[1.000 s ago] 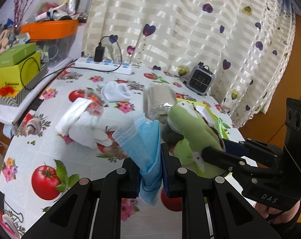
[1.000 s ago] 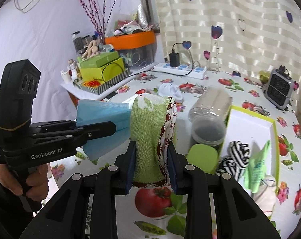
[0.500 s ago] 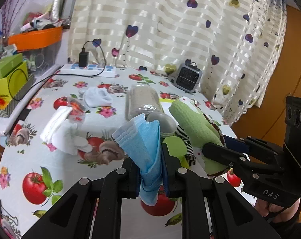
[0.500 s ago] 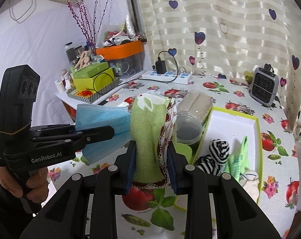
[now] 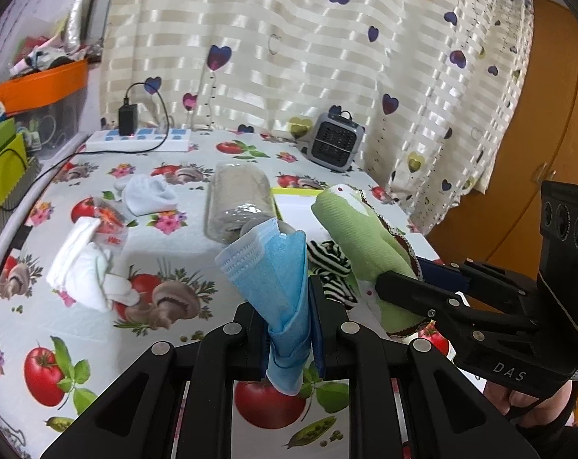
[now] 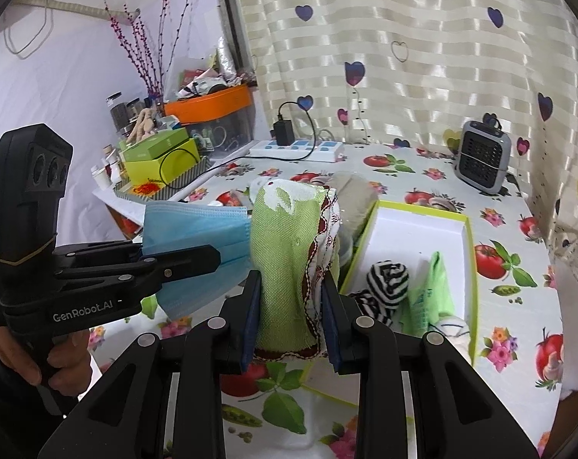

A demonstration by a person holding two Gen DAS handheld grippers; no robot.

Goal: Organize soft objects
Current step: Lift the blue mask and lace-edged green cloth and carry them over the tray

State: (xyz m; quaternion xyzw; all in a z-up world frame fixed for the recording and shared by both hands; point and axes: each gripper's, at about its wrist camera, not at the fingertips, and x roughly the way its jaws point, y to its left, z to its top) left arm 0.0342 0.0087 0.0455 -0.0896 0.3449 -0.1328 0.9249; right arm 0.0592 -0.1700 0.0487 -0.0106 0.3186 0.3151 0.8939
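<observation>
My left gripper (image 5: 289, 302) is shut on a folded blue face mask (image 5: 277, 275), held upright above the tablecloth; the same blue face mask (image 6: 189, 225) shows at the left of the right wrist view. My right gripper (image 6: 289, 298) is shut on a rolled green cloth (image 6: 285, 252) with red-and-white trim, seen as the green cloth (image 5: 361, 244) on the right of the left wrist view. Just right of it lies an open green-rimmed white box (image 6: 468, 237) holding a black-and-white striped sock (image 6: 388, 279), a green piece (image 6: 430, 290) and a white item. Both held items hang beside the box's left edge.
White socks (image 5: 86, 271) and another white sock (image 5: 147, 191) lie on the fruit-print tablecloth (image 5: 78, 325). A clear jar (image 5: 239, 199) lies beside the box. A small grey heater (image 5: 334, 141), a power strip (image 5: 139, 139) and stacked boxes (image 6: 162, 157) line the back and left.
Both grippers have drifted rightward together with the mask and the green cloth, so the white box and striped sock now sit closer under them. Neither grip has changed.
</observation>
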